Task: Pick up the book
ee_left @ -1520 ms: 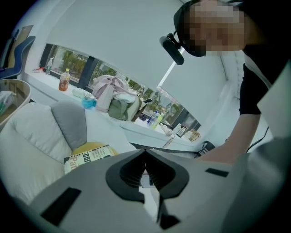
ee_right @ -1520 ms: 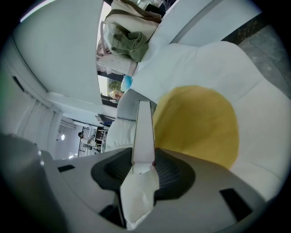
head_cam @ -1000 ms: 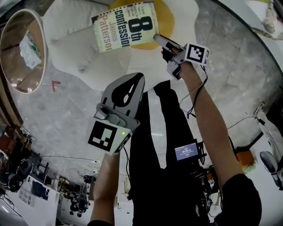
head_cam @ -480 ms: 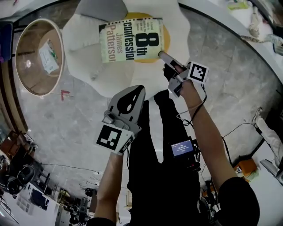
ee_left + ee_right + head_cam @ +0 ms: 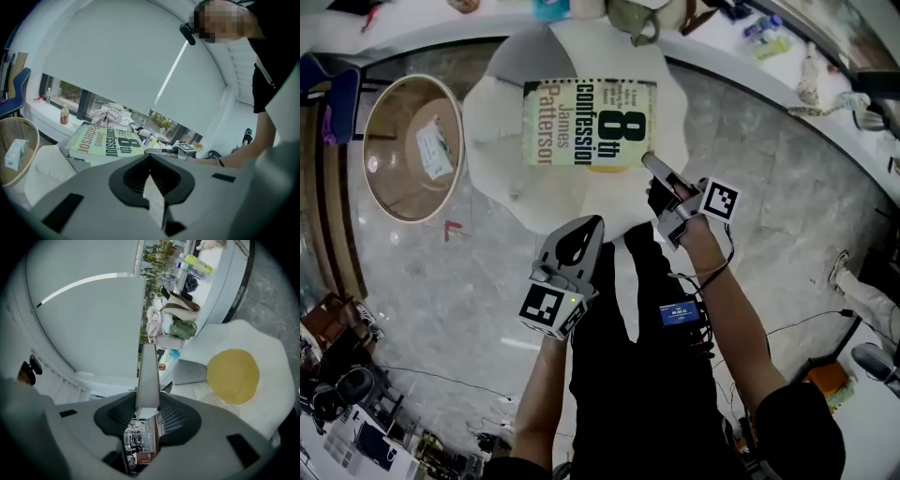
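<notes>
Pale-green paperback held clear of a white cushion.
One book (image 5: 589, 124), its long axis running left to right in the head view, hangs over the middle of the one cushion (image 5: 499, 122). Of two grippers, the right gripper (image 5: 649, 161) clamps its near right corner; the left gripper (image 5: 598, 223), jaws together and empty, sits nearer the person, apart from the book.

Head view looks steeply down on the book (image 5: 589, 122) from well above. Left gripper view faces it from low & near; right gripper view sits right at its edge. All 3 share the cushion (image 5: 492, 122) below it.
</notes>
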